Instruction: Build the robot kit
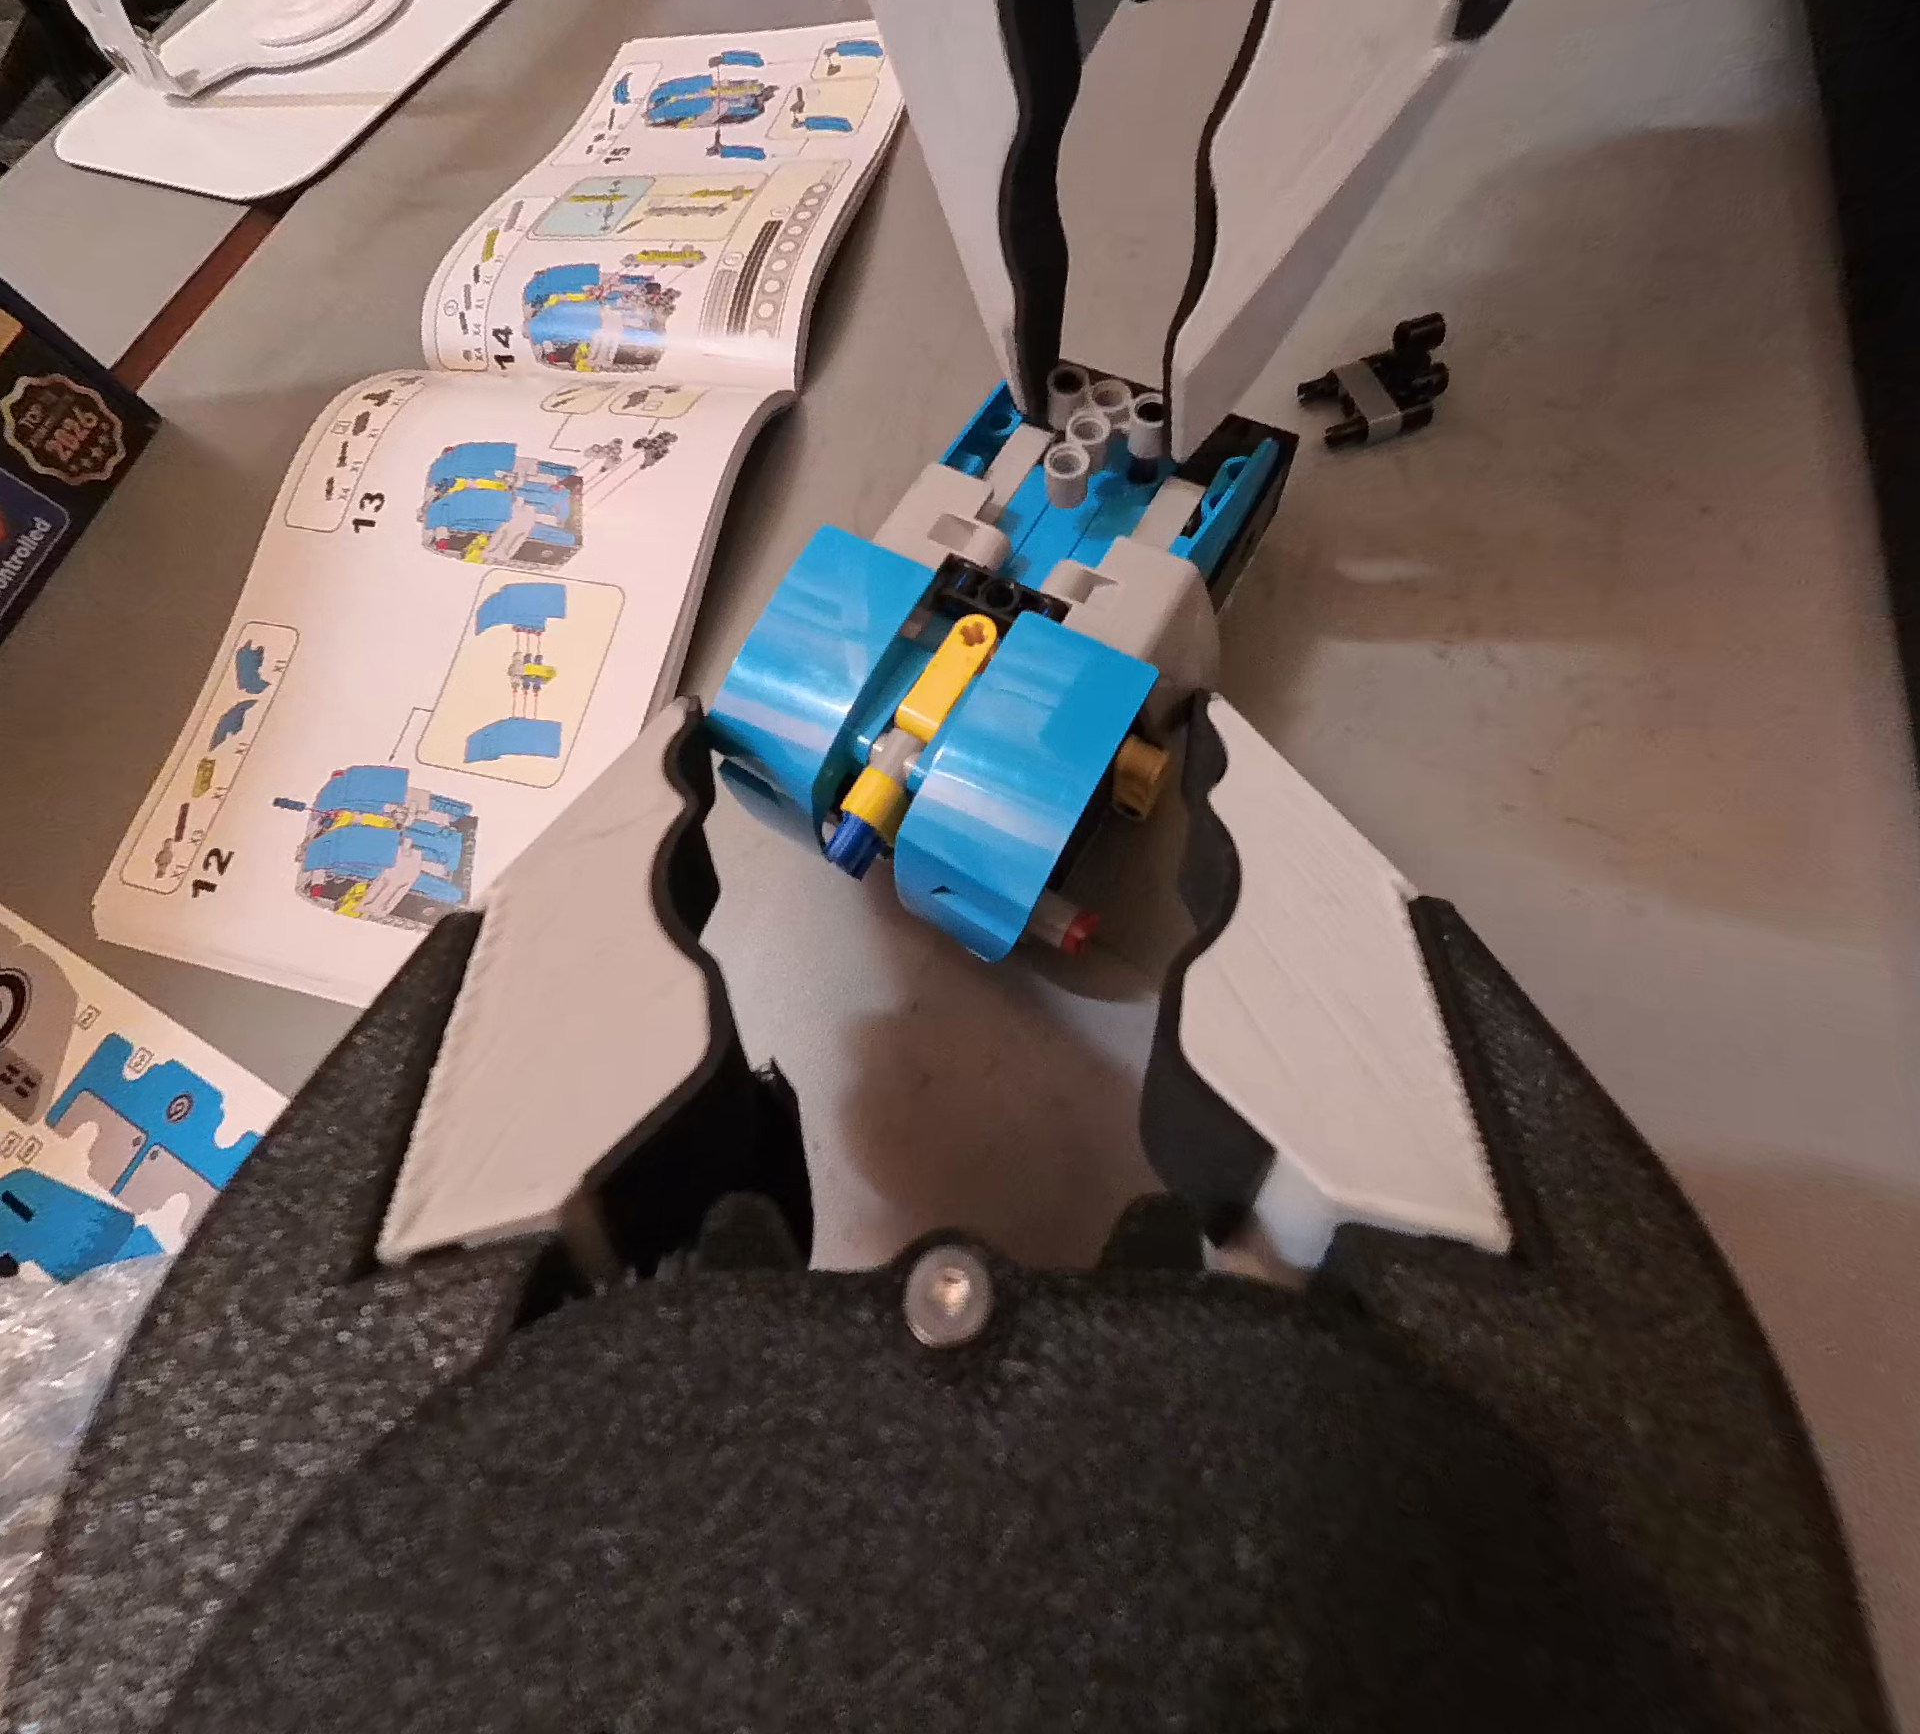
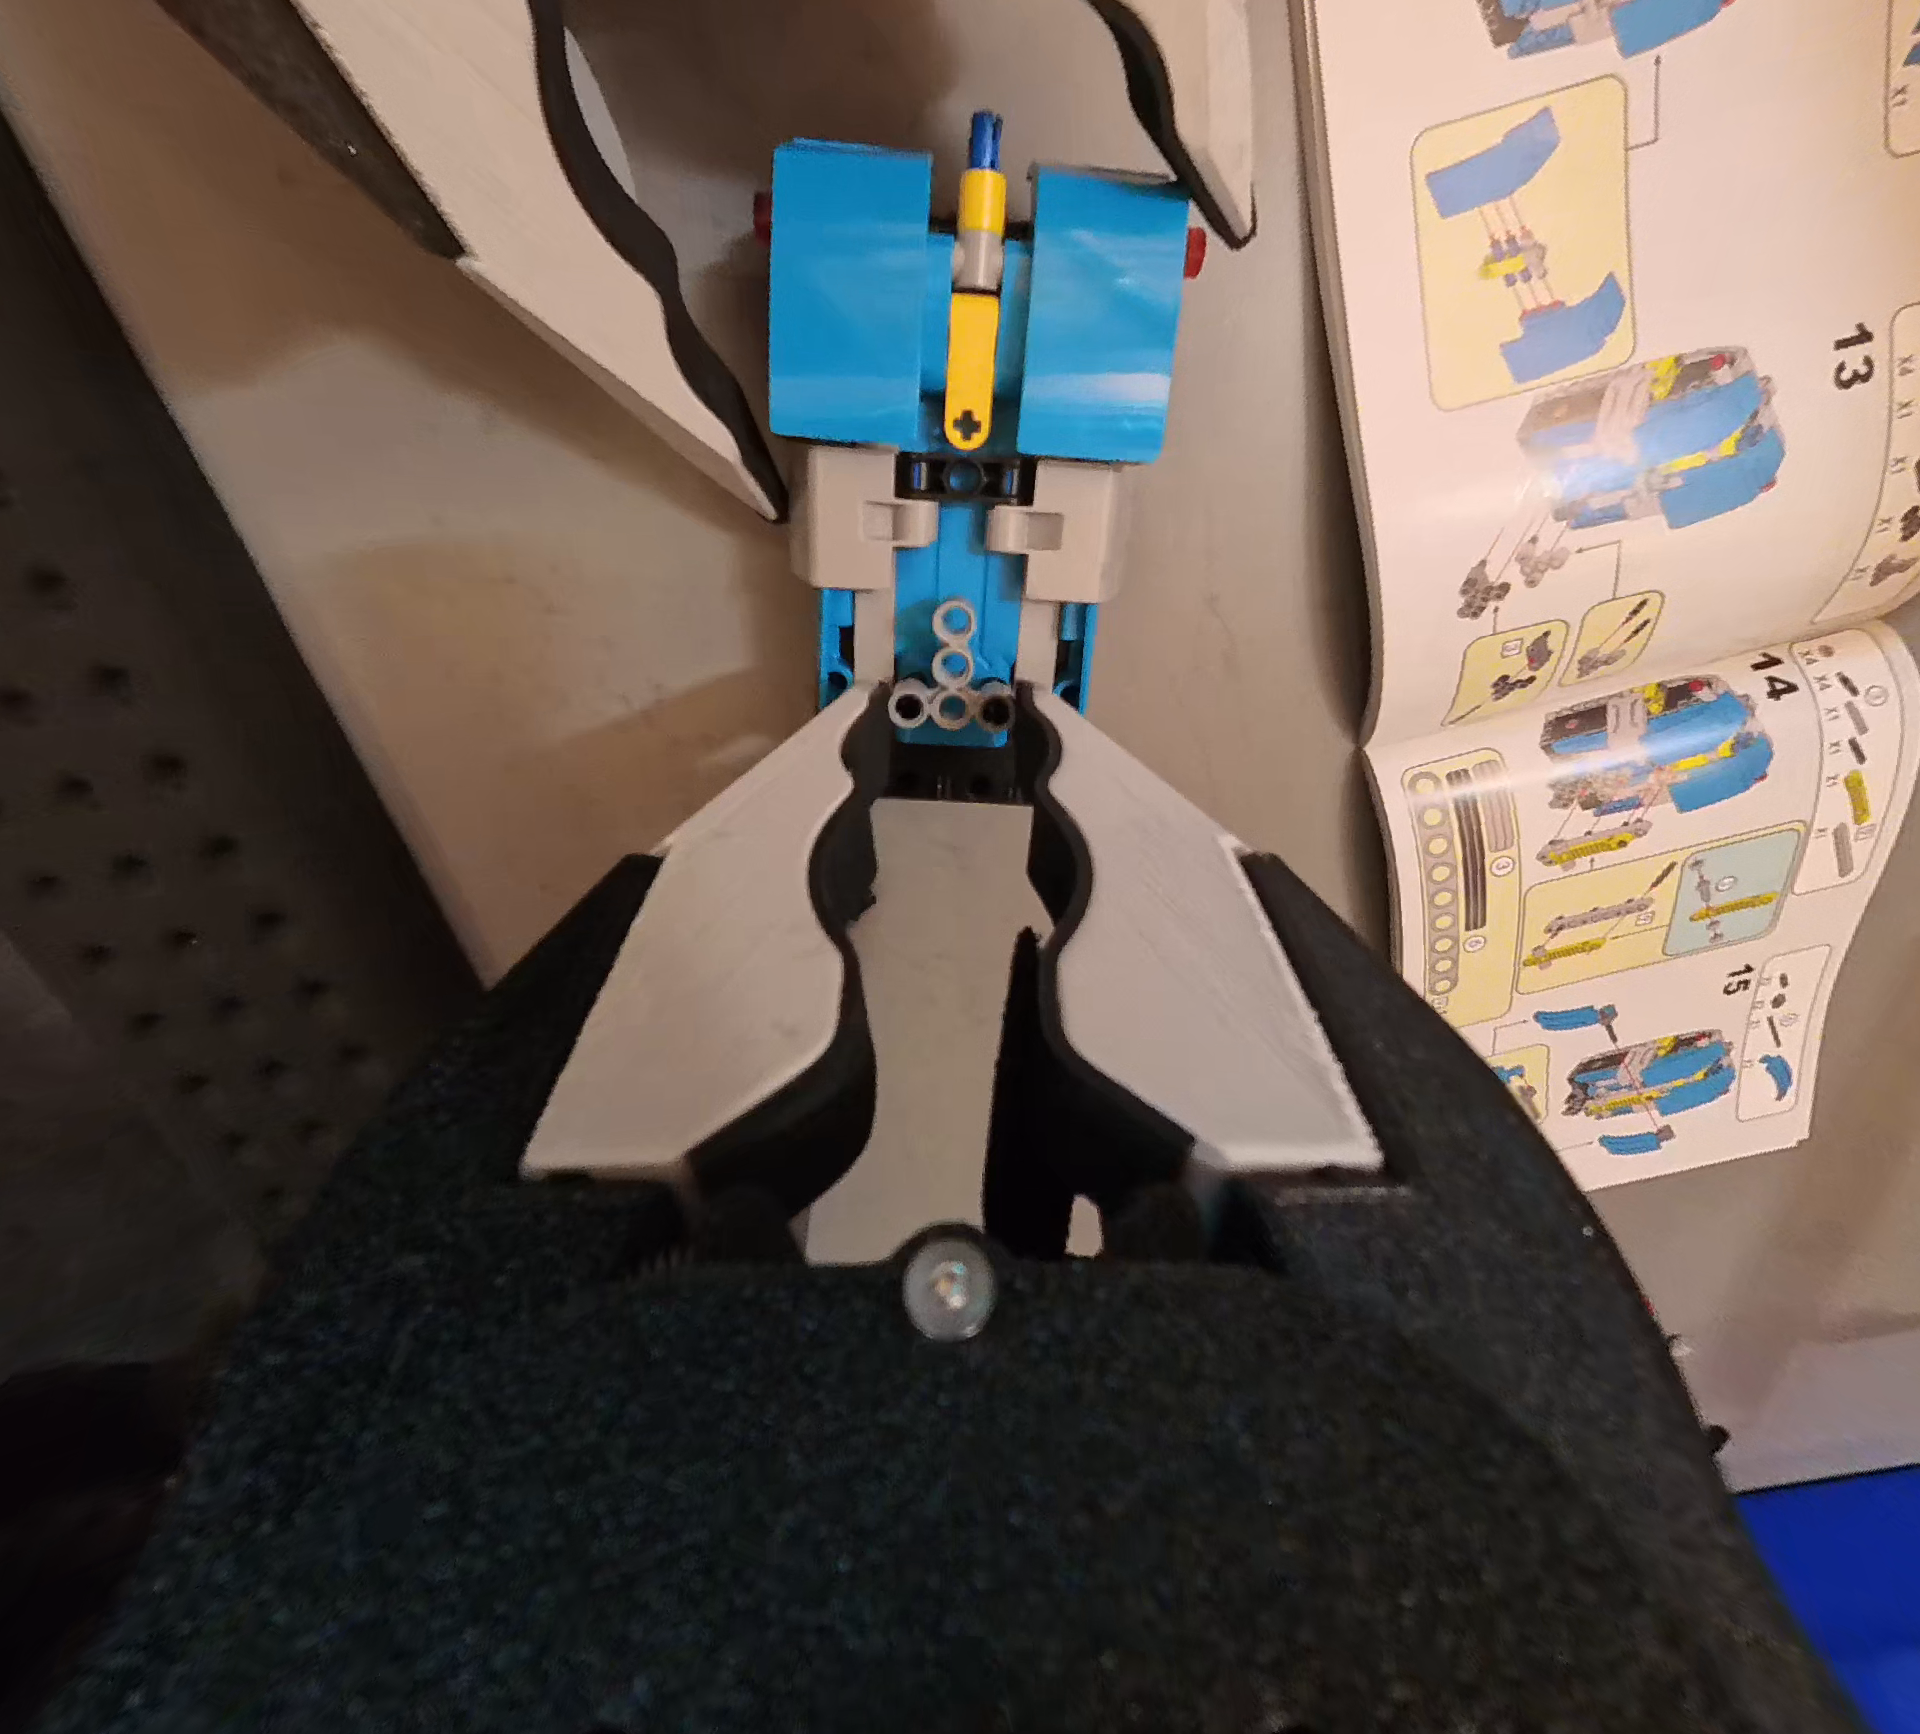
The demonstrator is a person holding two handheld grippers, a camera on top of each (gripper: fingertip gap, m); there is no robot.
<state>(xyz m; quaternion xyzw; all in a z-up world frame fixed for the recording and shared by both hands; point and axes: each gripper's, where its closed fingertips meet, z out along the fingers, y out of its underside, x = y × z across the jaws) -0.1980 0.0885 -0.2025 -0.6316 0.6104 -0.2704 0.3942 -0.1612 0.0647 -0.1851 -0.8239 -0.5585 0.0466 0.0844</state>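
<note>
1. Left gripper (image 1: 940,749) is spread wide, one finger on each side of the blue end of the model (image 1: 971,687), just beside it.
2. Right gripper (image 2: 951,713) pinches the grey pegs (image 2: 951,682) at the model's other end.
3. Model sits on the table (image 1: 1507,749). It looks light, hard and slick, and bits could pop off; the blocky sides look best to hold.
4. Booklet (image 1: 499,479) lies open close by; a black piece (image 1: 1377,380) lies apart.

A sky-blue brick model (image 1: 940,728) with grey side blocks, a yellow lever (image 1: 948,674) and a dark-blue pin sits on a beige-grey counter (image 1: 1558,749); at nine o'clock, a white instruction booklet (image 1: 436,604) shows blue-and-yellow diagrams. Both grippers' fingers (image 2: 717,957) are pale grey, edged black.
</note>
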